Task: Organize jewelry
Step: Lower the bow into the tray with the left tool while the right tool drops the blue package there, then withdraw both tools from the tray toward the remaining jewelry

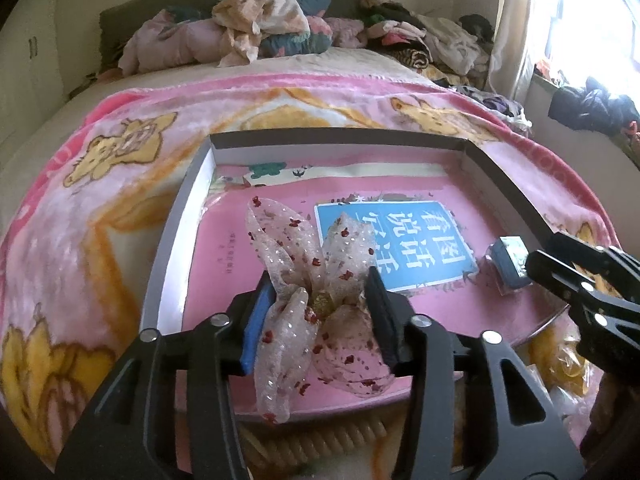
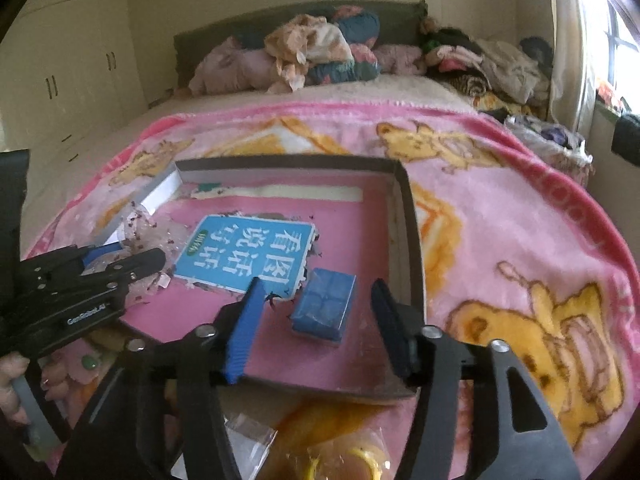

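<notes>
My left gripper (image 1: 322,300) is shut on a sheer bow hair clip (image 1: 316,308) with red specks, held just above the pink book (image 1: 224,292) inside the shallow grey box (image 1: 168,256). The bow and left gripper also show at the left of the right wrist view (image 2: 132,268). My right gripper (image 2: 320,312) is open, its fingers on either side of a small blue jewelry box (image 2: 324,306) that lies on the pink book near the grey box's right wall (image 2: 412,240). The blue box also shows in the left wrist view (image 1: 508,260).
The grey box sits on a pink cartoon blanket (image 2: 500,216) spread over a bed. Plastic packets with yellow items (image 2: 344,456) lie in front of the box. Piled clothes and pillows (image 2: 320,56) fill the bed's far end. A window (image 2: 620,40) is at right.
</notes>
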Demonstrator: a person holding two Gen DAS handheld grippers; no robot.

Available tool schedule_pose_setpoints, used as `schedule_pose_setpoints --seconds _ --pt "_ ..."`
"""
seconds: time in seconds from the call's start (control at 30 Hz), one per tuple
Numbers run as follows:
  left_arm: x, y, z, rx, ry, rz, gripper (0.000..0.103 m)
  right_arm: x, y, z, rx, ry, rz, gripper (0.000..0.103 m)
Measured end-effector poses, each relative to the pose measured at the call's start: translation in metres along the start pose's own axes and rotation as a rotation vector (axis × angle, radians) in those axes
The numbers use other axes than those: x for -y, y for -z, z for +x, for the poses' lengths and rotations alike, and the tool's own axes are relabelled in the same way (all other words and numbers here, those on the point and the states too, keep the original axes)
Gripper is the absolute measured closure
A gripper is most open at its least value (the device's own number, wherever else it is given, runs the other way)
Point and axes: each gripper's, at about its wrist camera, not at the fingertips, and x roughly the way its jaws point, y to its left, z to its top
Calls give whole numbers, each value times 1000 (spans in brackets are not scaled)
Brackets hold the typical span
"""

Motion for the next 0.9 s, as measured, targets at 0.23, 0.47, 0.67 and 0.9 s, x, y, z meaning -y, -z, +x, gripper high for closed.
schedule_pose_setpoints --seconds 0.23,0.47,0.67,0.9 --pt "-4 6 -20 35 2 -23 55 -6 9 -28 59 28 -31 29" --pt "-6 11 -49 95 -7 -42 31 -9 22 -57 111 41 -17 14" --pt "-7 15 -80 181 -17 -45 12 -13 30 -80 159 67 -30 9" --pt "-4 22 -112 259 -13 -56 12 -14 38 -110 217 73 -19 7"
